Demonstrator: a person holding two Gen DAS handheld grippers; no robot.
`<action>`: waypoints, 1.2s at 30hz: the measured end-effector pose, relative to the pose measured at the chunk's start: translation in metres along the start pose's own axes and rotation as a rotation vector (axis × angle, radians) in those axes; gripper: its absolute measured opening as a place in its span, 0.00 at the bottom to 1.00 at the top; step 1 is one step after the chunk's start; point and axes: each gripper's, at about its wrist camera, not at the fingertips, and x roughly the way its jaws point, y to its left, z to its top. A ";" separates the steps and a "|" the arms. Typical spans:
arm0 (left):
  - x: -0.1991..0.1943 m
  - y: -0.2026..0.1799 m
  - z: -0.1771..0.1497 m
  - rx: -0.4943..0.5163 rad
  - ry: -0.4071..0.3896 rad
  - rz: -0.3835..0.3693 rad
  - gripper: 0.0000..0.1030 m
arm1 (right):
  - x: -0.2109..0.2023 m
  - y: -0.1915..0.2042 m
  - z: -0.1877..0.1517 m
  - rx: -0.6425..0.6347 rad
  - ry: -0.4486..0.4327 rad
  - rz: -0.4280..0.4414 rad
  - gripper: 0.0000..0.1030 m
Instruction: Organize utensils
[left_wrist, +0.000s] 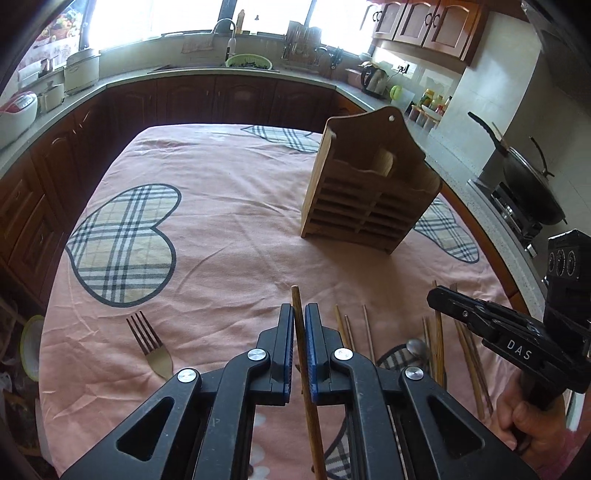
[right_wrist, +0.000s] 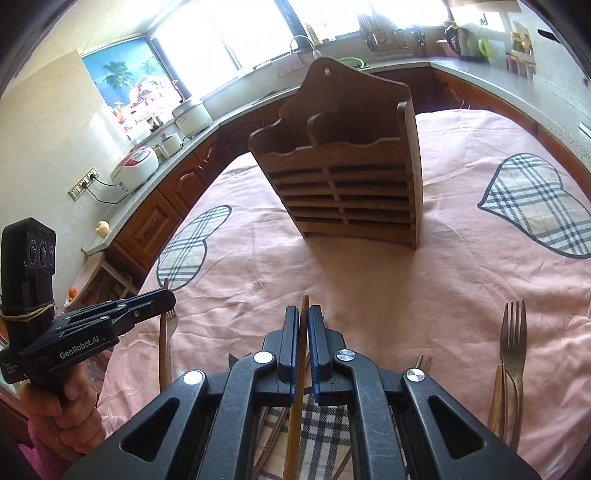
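Observation:
My left gripper (left_wrist: 299, 314) is shut on a wooden chopstick (left_wrist: 296, 299) that sticks out past its tips. My right gripper (right_wrist: 303, 315) is shut on another wooden chopstick (right_wrist: 304, 302). A slatted wooden utensil holder (left_wrist: 365, 192) stands upright on the pink cloth, ahead and right of the left gripper; in the right wrist view it (right_wrist: 343, 192) stands straight ahead. Loose chopsticks (left_wrist: 365, 332) and a spoon (left_wrist: 417, 349) lie near the front edge. A fork (left_wrist: 149, 341) lies front left. The right gripper also shows in the left wrist view (left_wrist: 439, 295).
The table has a pink cloth (left_wrist: 229, 229) with plaid hearts. Another fork (right_wrist: 513, 343) and chopsticks (right_wrist: 496, 398) lie at the right in the right wrist view. Kitchen counters, a sink (left_wrist: 247, 62), a kettle (left_wrist: 375, 79) and a wok (left_wrist: 528, 184) surround the table.

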 end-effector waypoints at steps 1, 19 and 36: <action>-0.009 0.000 -0.001 0.001 -0.013 -0.006 0.05 | -0.005 0.002 0.000 -0.002 -0.012 0.004 0.05; -0.113 -0.003 -0.007 -0.014 -0.207 -0.055 0.04 | -0.089 0.025 0.023 -0.047 -0.231 0.045 0.05; -0.134 -0.001 0.002 -0.027 -0.394 -0.097 0.04 | -0.131 0.014 0.050 -0.048 -0.404 0.004 0.05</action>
